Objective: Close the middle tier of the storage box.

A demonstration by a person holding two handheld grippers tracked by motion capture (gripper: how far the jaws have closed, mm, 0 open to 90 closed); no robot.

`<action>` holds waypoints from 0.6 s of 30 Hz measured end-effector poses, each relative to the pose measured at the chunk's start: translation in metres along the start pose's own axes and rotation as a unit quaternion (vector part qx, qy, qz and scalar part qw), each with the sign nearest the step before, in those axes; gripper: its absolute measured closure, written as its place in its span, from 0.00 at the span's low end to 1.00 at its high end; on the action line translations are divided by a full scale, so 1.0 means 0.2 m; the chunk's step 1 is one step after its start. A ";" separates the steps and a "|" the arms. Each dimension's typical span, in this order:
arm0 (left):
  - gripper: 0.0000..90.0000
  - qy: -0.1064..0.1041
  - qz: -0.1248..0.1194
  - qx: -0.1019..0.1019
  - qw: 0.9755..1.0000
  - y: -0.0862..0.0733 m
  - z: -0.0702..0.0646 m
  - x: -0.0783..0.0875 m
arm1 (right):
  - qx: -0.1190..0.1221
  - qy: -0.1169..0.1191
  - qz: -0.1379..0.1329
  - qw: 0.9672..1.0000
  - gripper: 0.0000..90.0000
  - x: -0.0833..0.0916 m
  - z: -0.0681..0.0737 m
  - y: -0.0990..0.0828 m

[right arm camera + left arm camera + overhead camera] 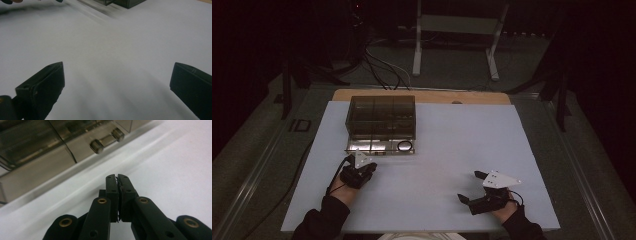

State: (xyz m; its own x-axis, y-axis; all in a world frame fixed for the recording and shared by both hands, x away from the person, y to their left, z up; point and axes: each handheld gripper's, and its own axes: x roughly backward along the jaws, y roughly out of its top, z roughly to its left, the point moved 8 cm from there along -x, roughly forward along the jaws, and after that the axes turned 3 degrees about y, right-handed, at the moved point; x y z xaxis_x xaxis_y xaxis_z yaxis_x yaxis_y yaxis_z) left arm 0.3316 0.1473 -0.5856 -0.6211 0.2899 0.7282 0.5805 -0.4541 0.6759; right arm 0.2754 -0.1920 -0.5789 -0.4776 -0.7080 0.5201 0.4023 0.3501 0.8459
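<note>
I looked down on the white board [427, 165] that covered most of the table. The smoky clear box [382, 117] stood near the far edge, on the left half. Its front tray stuck out toward me, with a small dark ring [404, 146] lying in it.

My left gripper [362, 162] sat just in front of that tray, close to its front edge. Its jaws were pressed tight together with nothing between them. In the left gripper view I saw the tips almost touching, and the box's front [50, 152] ran across the top, with two little round knobs [97, 146] near its lower edge. There was only a thin strip of bare board between the jaw tips and the box.

My right gripper [472, 187] rested near the front edge of the board, on the right side, well apart from the box. Its jaws stood wide apart and held nothing. In the right gripper view I saw plain white board [112, 50] stretching ahead, lots of room, with the box corner [125, 3] far off at the top.
</note>
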 end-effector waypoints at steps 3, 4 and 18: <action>1.00 0.000 -0.001 -0.006 1.000 0.01 0.00 0.01 | 0.000 0.000 0.000 1.000 0.00 0.00 0.00 0.00; 1.00 0.001 -0.001 -0.015 1.000 0.02 -0.01 0.01 | 0.000 0.000 0.000 1.000 0.00 0.00 0.00 0.00; 1.00 0.018 -0.029 -0.008 0.999 0.06 0.04 0.05 | -0.002 -0.003 0.004 1.000 0.00 0.00 0.00 -0.01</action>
State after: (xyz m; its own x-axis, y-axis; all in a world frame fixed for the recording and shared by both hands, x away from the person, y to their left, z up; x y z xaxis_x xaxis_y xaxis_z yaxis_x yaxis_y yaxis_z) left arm 0.3356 0.1511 -0.5692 -0.6719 0.2854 0.6835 0.5353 -0.4508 0.7144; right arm 0.2752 -0.1926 -0.5802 -0.4788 -0.7022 0.5269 0.4083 0.3532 0.8417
